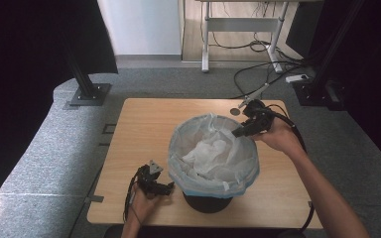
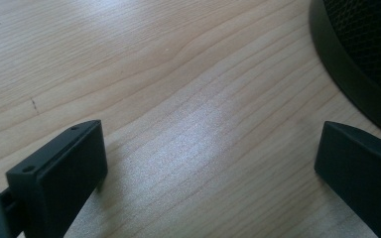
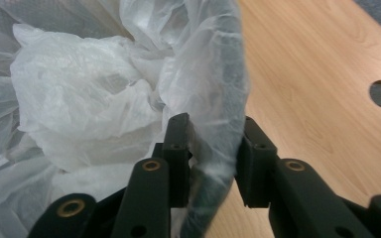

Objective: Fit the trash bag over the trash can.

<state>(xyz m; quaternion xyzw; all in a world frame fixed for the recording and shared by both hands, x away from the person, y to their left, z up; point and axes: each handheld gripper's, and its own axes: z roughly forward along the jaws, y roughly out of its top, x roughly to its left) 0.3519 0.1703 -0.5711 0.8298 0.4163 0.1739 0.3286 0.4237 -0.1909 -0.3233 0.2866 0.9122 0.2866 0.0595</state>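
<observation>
White bag [image 3: 79, 94] rim sits between right tongs [image 3: 212, 148] (straddling, seemingly pinched).

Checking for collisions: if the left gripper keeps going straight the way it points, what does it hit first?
Probably the bare table: the open left gripper angles down at the wood. The black bin lies off to one side, though depth is unclear.

bin [image 1: 207, 201] mid table [image 1: 139, 124], liner bag [image 1: 213, 153] inside. right gripper [image 1: 240, 132] at far-right rim, left gripper [image 1: 167, 189] near-left by base.
</observation>
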